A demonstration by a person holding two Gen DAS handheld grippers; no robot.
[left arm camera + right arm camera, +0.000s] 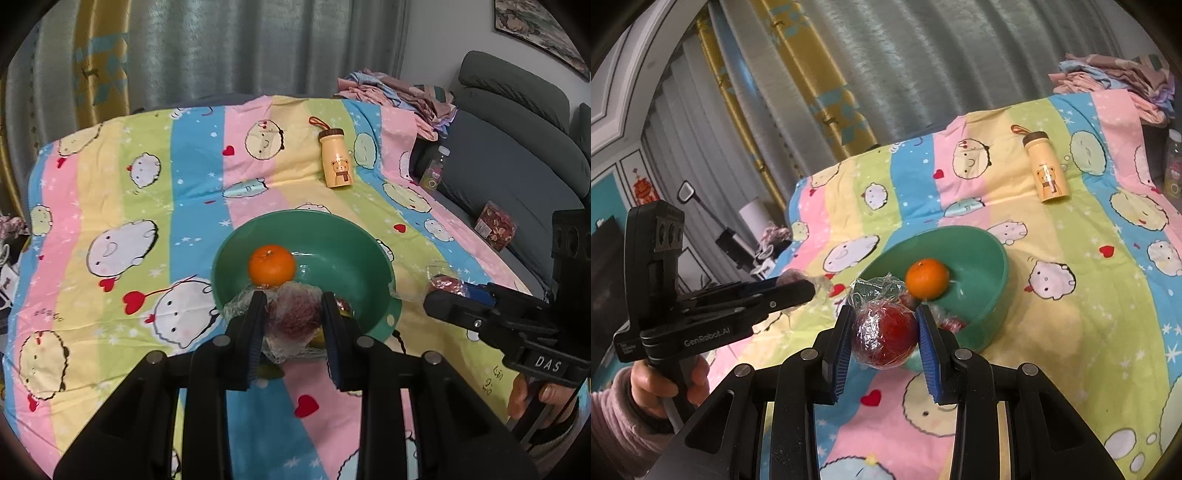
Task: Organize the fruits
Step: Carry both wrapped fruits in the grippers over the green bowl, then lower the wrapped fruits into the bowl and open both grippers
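A green bowl point(332, 236) sits on the striped cartoon bedsheet and holds an orange point(272, 265). My left gripper point(294, 314) is shut on a dark red fruit wrapped in plastic film point(295, 319), just above the bowl's near rim. My right gripper point(885, 330) is shut on a bright red fruit in plastic film point(886, 338), in front of the bowl point(979, 254) with its orange point(927, 278). Each gripper shows in the other's view: the right point(448, 291) beside the bowl, the left point(798, 286) to the bowl's left.
A yellow bear bottle point(335, 158) lies on the sheet behind the bowl. Folded clothes point(399, 92) sit at the far right corner. A grey sofa point(517, 147) with a clear bottle point(436, 168) and a patterned box point(495, 225) borders the right edge. Curtains hang behind.
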